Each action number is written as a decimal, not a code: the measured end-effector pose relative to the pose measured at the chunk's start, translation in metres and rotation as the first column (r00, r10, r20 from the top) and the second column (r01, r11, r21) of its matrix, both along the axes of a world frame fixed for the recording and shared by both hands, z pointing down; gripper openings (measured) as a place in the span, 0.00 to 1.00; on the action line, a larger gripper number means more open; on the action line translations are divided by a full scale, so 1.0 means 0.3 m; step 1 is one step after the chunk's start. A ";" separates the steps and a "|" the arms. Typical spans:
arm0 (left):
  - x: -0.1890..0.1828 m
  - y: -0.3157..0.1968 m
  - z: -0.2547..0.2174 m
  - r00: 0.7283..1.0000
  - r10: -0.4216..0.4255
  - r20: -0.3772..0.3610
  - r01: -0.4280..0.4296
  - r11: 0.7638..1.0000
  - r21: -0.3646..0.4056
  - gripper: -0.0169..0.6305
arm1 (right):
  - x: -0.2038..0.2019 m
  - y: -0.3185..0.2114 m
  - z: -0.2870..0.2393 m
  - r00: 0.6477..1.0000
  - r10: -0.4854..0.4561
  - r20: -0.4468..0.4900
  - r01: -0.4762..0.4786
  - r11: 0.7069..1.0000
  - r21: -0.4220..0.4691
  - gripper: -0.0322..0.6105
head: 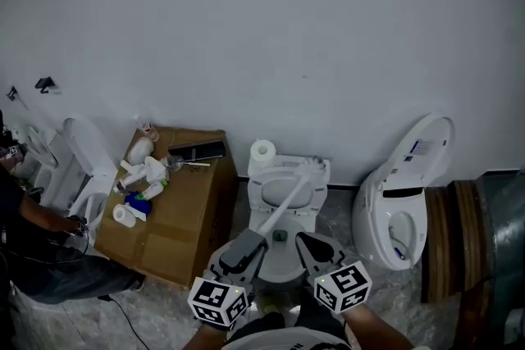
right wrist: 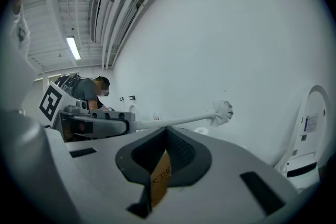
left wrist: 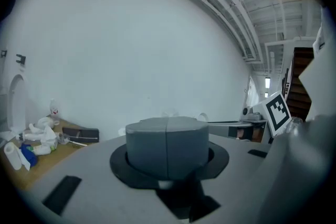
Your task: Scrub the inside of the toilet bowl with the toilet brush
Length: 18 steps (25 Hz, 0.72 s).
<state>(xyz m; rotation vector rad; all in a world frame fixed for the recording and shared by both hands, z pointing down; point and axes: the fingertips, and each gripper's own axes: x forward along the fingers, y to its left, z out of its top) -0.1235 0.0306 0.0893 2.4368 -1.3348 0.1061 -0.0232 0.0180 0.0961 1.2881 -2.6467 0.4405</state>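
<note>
Ahead of the left gripper (head: 250, 242), clamped on the toilet brush (head: 287, 197) (right gripper (head: 306, 243) closed, empty), bristles hover over the toilet bowl (head: 315, 206); scrubbing seemingly needs them lowered inside.

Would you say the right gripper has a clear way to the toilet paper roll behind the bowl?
Probably not directly: the toilet brush in the left gripper slants between the right gripper and the roll.

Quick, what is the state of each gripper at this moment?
The left gripper is closed on the handle of the toilet brush.
The right gripper is closed, jaw tips together, not holding the brush.
</note>
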 end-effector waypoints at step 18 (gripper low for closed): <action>-0.021 -0.020 -0.073 1.000 0.007 -0.009 -0.007 0.999 0.045 0.26 | -0.040 -0.002 -0.046 1.000 -0.014 0.001 0.014 0.999 0.029 0.07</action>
